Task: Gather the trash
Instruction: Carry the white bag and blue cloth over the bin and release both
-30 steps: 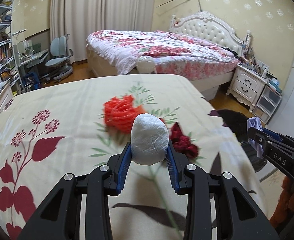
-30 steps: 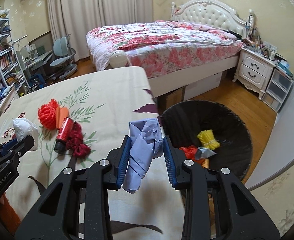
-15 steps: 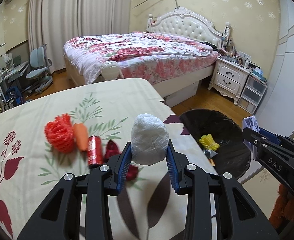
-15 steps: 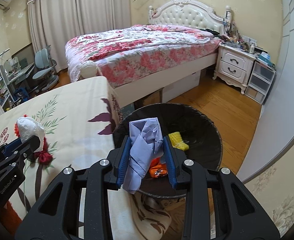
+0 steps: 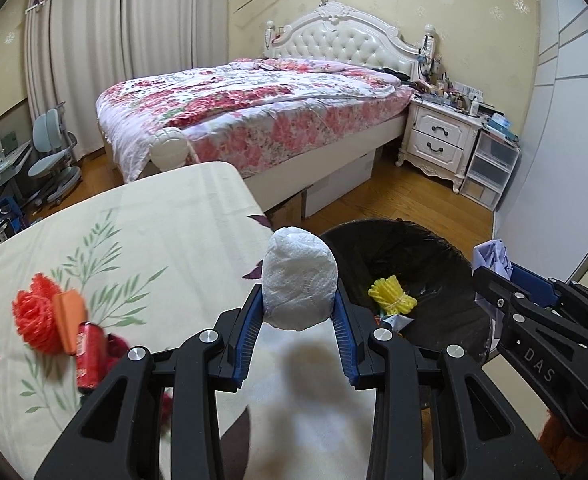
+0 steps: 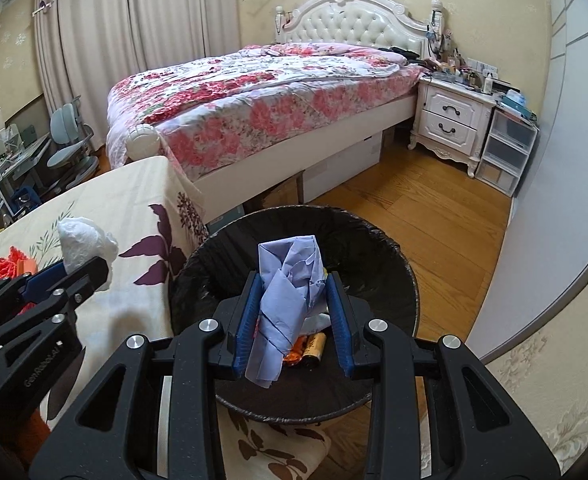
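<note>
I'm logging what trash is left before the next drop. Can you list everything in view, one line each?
White paper wad: 1, white, in left tongs.
Crumpled paper: 1, lilac, in right tongs over bin.
Trash bin: 1, black-lined, beside table.
Yellow bundle: 1, yellow, in bin.
Mesh ball: 1, orange-red, on tablecloth.
Can: 1, red, beside mesh ball.
Tablecloth: 1, cream floral.
Left tongs: shut.
Right tongs: shut.

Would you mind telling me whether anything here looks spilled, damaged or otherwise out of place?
Nothing looks spilled or broken. The only strays are the trash still on the table: an orange net ball, a red can and dark red scraps, while the bin already holds other pieces.
</note>
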Available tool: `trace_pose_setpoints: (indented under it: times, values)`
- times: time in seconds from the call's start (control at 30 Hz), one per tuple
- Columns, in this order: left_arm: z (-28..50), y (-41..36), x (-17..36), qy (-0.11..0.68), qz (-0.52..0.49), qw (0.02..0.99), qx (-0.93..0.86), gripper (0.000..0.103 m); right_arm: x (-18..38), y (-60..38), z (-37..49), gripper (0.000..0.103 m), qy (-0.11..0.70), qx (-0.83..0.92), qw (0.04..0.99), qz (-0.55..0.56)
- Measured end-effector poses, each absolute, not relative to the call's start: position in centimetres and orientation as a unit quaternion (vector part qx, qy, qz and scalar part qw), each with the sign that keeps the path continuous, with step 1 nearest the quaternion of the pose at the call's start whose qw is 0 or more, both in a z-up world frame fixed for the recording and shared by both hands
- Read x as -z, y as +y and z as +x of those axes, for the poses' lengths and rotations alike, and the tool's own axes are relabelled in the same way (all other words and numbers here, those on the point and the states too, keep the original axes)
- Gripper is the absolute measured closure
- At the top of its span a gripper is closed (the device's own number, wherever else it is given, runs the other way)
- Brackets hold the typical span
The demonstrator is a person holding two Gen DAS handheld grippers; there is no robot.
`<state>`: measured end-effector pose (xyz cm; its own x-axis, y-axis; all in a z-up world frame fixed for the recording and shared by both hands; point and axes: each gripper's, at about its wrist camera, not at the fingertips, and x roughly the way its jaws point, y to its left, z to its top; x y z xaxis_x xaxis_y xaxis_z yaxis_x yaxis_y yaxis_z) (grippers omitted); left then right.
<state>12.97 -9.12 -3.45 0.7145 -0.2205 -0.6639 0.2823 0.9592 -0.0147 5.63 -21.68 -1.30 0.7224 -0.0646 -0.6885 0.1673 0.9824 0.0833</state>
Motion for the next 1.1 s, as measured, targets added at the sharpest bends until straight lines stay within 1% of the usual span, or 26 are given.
trace_pose_setpoints:
  times: [0.23, 0.53, 0.6, 0.67, 0.7, 0.73, 0.77, 0.8, 0.87, 0.93, 1.0, 1.07, 1.1]
  values:
    - [15.2, -11.1, 5.0, 0.368, 0.059, 0.918, 0.138, 0.067, 2.2, -22.9, 6.8, 0.070, 0.376, 0.073, 0.921, 0.074]
    - [16.6, -12.9, 5.6, 0.371, 0.074, 0.914, 0.143, 0.066, 3.2, -24.3, 7.5, 0.070, 0.385, 0.083, 0.915, 0.084]
    - [16.8, -13.0, 5.7, 0.372, 0.073, 0.915, 0.143, 0.062, 3.3, -24.4, 7.6, 0.069, 0.386, 0.085, 0.915, 0.084]
    - [16.7, -13.0, 5.8, 0.373, 0.073, 0.914, 0.141, 0.051, 3.4, -24.4, 7.8, 0.069, 0.384, 0.088, 0.915, 0.083]
    - [16.7, -13.0, 5.7, 0.371, 0.074, 0.915, 0.140, 0.048, 3.5, -24.4, 7.8, 0.068, 0.384, 0.089, 0.915, 0.082]
    - [16.7, -13.0, 5.7, 0.369, 0.075, 0.916, 0.139, 0.044, 3.5, -24.4, 7.8, 0.066, 0.384, 0.091, 0.915, 0.082]
    - [16.6, -13.0, 5.7, 0.368, 0.077, 0.916, 0.139, 0.042, 3.5, -24.5, 7.8, 0.058, 0.382, 0.093, 0.916, 0.081]
    - [16.6, -13.0, 5.6, 0.367, 0.079, 0.916, 0.138, 0.039, 3.5, -24.5, 7.8, 0.055, 0.380, 0.095, 0.917, 0.080]
    - [16.5, -12.8, 5.5, 0.364, 0.079, 0.918, 0.135, 0.030, 3.4, -24.5, 7.7, 0.055, 0.378, 0.099, 0.917, 0.077]
    - [16.4, -12.5, 5.3, 0.361, 0.077, 0.921, 0.128, 0.027, 3.3, -24.6, 7.5, 0.052, 0.375, 0.104, 0.918, 0.078]
    - [16.4, -12.2, 5.1, 0.360, 0.073, 0.922, 0.122, 0.025, 3.2, -24.7, 7.3, 0.044, 0.372, 0.108, 0.919, 0.079]
    - [16.2, -11.9, 4.8, 0.354, 0.073, 0.925, 0.114, 0.022, 3.1, -24.8, 7.1, 0.042, 0.370, 0.111, 0.919, 0.077]
    - [16.1, -11.7, 4.7, 0.352, 0.074, 0.926, 0.112, 0.022, 3.0, -24.7, 7.0, 0.038, 0.370, 0.111, 0.919, 0.075]
